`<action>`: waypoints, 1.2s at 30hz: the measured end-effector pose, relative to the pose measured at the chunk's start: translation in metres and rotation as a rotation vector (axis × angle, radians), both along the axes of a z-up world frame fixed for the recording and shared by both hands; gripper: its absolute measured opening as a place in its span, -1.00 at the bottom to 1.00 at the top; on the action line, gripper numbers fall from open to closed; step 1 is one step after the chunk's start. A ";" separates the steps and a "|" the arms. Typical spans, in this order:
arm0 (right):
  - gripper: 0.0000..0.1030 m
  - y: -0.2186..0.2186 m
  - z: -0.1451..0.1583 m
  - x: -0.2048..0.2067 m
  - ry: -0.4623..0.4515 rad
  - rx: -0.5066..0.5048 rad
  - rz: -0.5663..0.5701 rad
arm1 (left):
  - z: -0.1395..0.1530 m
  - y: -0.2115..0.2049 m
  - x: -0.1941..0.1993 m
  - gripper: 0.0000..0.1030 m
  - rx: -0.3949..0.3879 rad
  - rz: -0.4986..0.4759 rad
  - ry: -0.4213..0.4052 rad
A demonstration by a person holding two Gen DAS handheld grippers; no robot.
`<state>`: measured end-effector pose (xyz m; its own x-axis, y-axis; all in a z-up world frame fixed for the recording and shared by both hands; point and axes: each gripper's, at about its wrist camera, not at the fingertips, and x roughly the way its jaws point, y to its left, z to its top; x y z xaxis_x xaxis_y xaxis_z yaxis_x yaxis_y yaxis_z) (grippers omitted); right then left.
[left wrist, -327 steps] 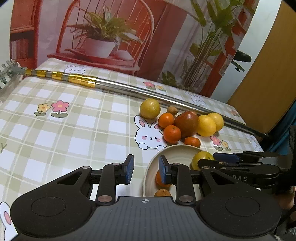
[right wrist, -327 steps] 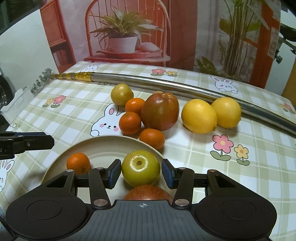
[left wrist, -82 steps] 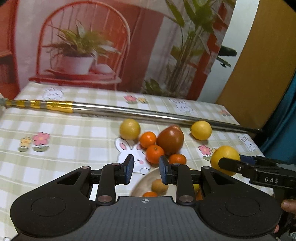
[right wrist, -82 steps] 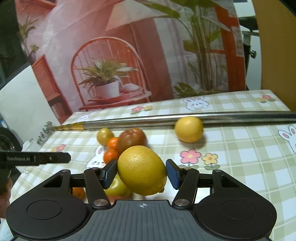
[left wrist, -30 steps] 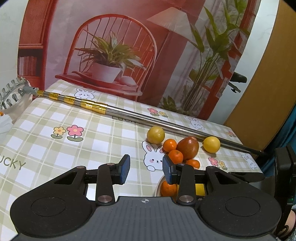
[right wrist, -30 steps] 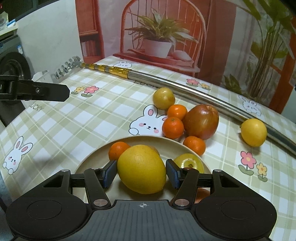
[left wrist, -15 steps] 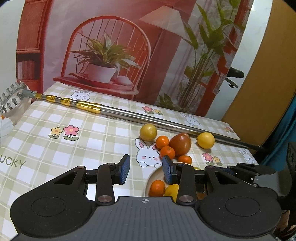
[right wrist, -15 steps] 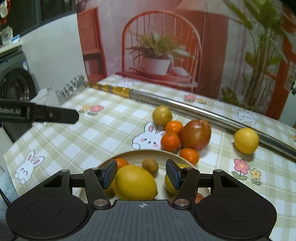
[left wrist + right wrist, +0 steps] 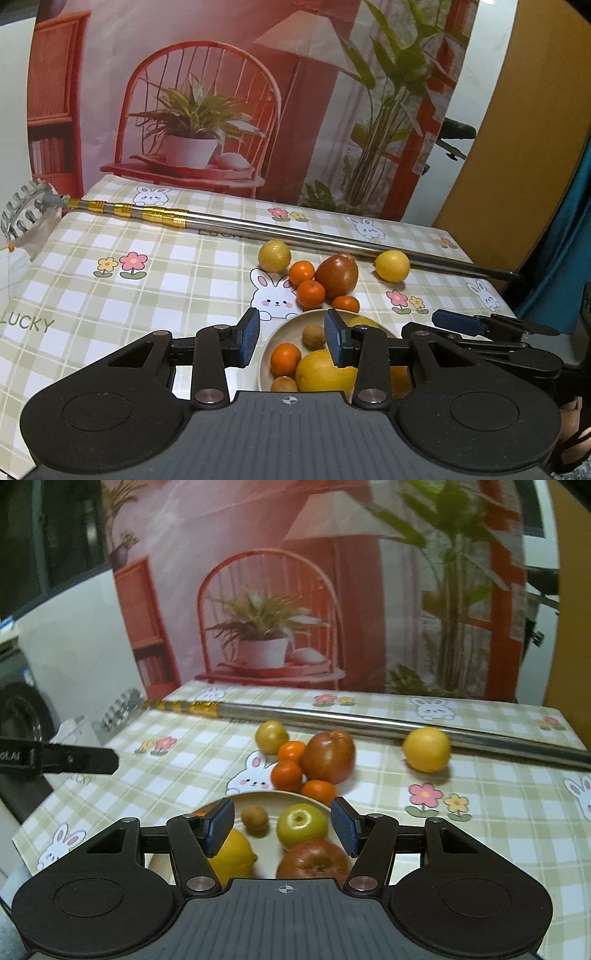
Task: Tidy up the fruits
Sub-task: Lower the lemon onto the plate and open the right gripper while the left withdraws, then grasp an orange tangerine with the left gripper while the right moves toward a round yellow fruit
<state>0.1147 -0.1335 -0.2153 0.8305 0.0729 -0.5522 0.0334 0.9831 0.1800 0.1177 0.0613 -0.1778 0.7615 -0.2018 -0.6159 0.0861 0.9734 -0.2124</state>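
Lemon (image 9: 231, 856) lies in the plate (image 9: 266, 799), nipple end rightward; right gripper (image 9: 282, 825) and left gripper (image 9: 291, 338) both spread, empty

Home dining corner, we judge: table (image 9: 110, 295) under a bunny-and-flower checked cloth, fruit plate (image 9: 266, 799), printed backdrop (image 9: 221, 92) of chair and potted plant, washing machine (image 9: 22, 709) at the left edge.

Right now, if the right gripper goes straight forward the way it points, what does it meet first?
Probably the green apple on the plate. It lies just ahead, between the fingers of the open right gripper, with the small brown kiwi left of it. Depth is unclear: the gripper may pass above.
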 end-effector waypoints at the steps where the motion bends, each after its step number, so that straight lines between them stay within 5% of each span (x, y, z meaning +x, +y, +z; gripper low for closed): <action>1: 0.06 -0.002 0.000 -0.001 -0.004 0.007 -0.008 | 0.002 -0.001 -0.001 -0.21 0.003 -0.003 -0.002; 17: 0.05 -0.035 -0.005 -0.017 -0.046 0.069 -0.087 | -0.003 -0.013 0.011 -0.22 0.002 -0.023 0.036; 33: 0.06 -0.094 0.008 -0.003 -0.113 0.075 -0.186 | 0.005 -0.012 0.068 -0.22 0.054 -0.073 0.013; 36: 0.21 -0.102 0.010 0.006 -0.115 0.060 -0.190 | -0.003 -0.016 0.083 -0.22 0.062 -0.097 0.023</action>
